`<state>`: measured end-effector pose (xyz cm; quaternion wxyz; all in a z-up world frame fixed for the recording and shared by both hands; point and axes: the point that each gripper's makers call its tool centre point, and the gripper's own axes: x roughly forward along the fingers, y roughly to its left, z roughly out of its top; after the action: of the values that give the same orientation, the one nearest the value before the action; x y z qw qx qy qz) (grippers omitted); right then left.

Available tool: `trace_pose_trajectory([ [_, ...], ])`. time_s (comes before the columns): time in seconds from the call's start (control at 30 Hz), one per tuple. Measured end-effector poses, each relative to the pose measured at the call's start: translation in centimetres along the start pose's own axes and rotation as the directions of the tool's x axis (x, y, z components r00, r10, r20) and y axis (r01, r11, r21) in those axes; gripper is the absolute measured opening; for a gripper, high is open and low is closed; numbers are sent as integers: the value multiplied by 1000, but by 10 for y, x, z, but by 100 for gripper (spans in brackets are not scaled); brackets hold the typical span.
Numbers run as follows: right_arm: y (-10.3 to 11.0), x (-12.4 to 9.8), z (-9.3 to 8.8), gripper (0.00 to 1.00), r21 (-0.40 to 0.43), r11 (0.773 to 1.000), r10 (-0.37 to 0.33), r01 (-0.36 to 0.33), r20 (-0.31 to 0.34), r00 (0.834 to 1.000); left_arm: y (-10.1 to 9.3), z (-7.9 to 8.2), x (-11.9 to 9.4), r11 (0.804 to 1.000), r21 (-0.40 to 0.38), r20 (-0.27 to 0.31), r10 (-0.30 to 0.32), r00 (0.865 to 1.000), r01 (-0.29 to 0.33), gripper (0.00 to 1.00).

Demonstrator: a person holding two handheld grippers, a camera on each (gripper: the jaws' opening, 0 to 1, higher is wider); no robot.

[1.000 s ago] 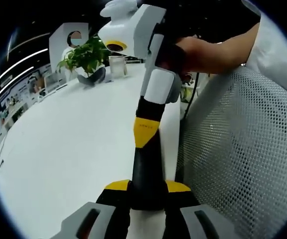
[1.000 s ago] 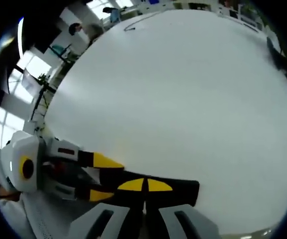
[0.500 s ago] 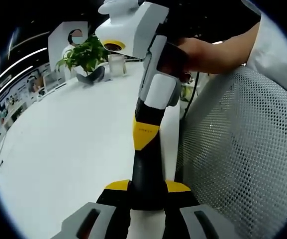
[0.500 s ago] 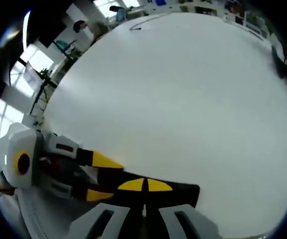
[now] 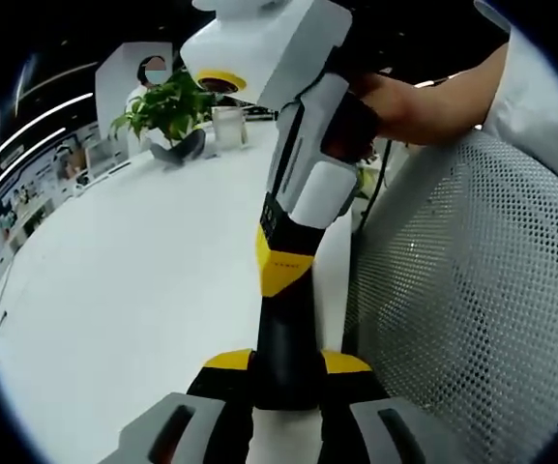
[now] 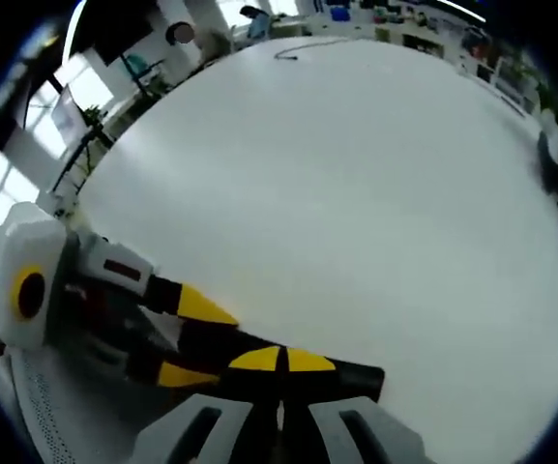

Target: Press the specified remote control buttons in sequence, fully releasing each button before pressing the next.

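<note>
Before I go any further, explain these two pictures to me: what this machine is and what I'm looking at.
There is no robot here. A person holds two handheld pincer tools, each with a fisheye camera looking along its two jaws. One picture comes from the left gripper, the other from the right gripper. Each tool reaches into the other's picture, because their yellow-tipped jaws cross near the table's edge. The right gripper's jaws are closed together; the left's are partly covered, so I can't tell. A hand grips the right tool. Below is a white table with a potted plant and a cup at its far end. A mesh chair back stands beside it.
</note>
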<state>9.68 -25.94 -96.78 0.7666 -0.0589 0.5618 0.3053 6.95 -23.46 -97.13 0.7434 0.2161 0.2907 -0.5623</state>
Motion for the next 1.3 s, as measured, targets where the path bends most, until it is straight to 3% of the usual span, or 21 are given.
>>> trace_pose_trajectory([
  [0.17,-1,-2,1,0,130,990,51,-52,6,999,0,0,0,1000,6,1,0,1000,0,25],
  [0.33,-11,-4,1,0,157,987,20,-22,14,1000,0,0,0,1000,6,8,-4,1000,4,25],
  [0.4,-10,-6,2,0,185,982,38,-41,20,999,0,0,-1,1000,7,7,-4,1000,4,25],
  [0.53,-8,-11,4,0,248,965,81,-90,47,996,0,0,0,1000,7,8,-4,1000,4,25],
  [0.63,0,-12,-3,0,307,942,143,-138,5,990,0,0,-1,1000,6,8,-4,1000,4,25],
  [1.03,8,-10,-10,0,306,940,169,-149,-39,985,0,0,-1,1000,7,9,-5,1000,4,25],
  [1.13,6,-8,-12,0,288,950,147,-125,-55,988,0,0,-1,1000,7,9,-5,1000,4,25],
  [1.17,3,-7,-15,0,255,962,121,-98,-79,989,0,0,-1,1000,7,9,-5,1000,4,25],
  [1.3,8,-8,-13,0,227,969,113,-94,-71,991,0,0,-1,1000,7,10,-4,1000,4,25],
])
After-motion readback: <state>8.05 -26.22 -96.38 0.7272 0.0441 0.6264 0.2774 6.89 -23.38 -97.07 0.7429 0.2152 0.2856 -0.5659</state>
